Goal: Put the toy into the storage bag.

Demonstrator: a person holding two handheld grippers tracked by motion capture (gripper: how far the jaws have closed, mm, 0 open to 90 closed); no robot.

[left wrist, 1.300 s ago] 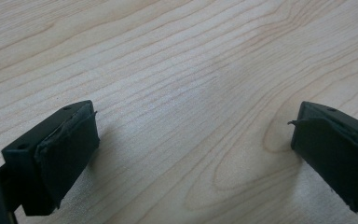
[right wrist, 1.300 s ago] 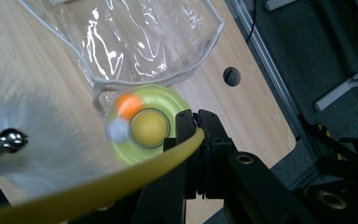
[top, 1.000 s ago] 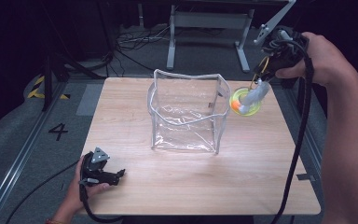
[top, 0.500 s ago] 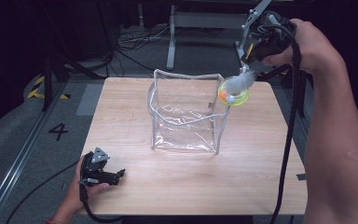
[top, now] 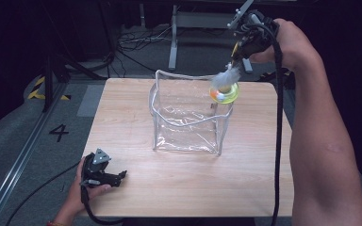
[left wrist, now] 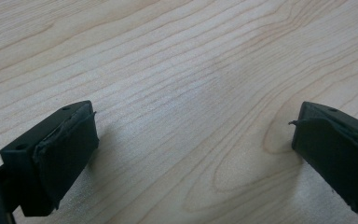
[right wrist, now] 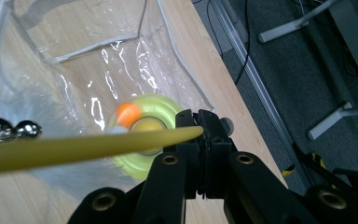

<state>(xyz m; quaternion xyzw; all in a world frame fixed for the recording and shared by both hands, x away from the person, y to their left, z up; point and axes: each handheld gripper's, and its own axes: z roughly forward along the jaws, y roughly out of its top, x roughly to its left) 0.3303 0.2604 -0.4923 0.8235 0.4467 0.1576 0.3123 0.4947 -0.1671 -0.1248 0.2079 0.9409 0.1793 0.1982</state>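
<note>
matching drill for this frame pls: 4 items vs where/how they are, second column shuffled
Items:
1. toy wand
2. clear bag
3. left claw
4. right claw

States:
A. standing open mid-table
B. shut, raised over the bag's far right corner
C. jaws apart, low over bare wood
D. yellow stick pinched, green ring hanging at the bag's rim

Pairs: 1-D, 2-A, 3-C, 4-B

The right hand-held gripper (right wrist: 200, 122) has its two black jaws pressed together on the end of a thin yellow stick (right wrist: 88, 147), which runs to the left edge. Behind the stick hangs a yellow-green ring toy (right wrist: 161, 109) with an orange ball. Below it stands a clear plastic bag (right wrist: 98, 60) on the wooden worktop (right wrist: 209, 60). Two small silver bells (right wrist: 9, 129) show at the left.
</note>
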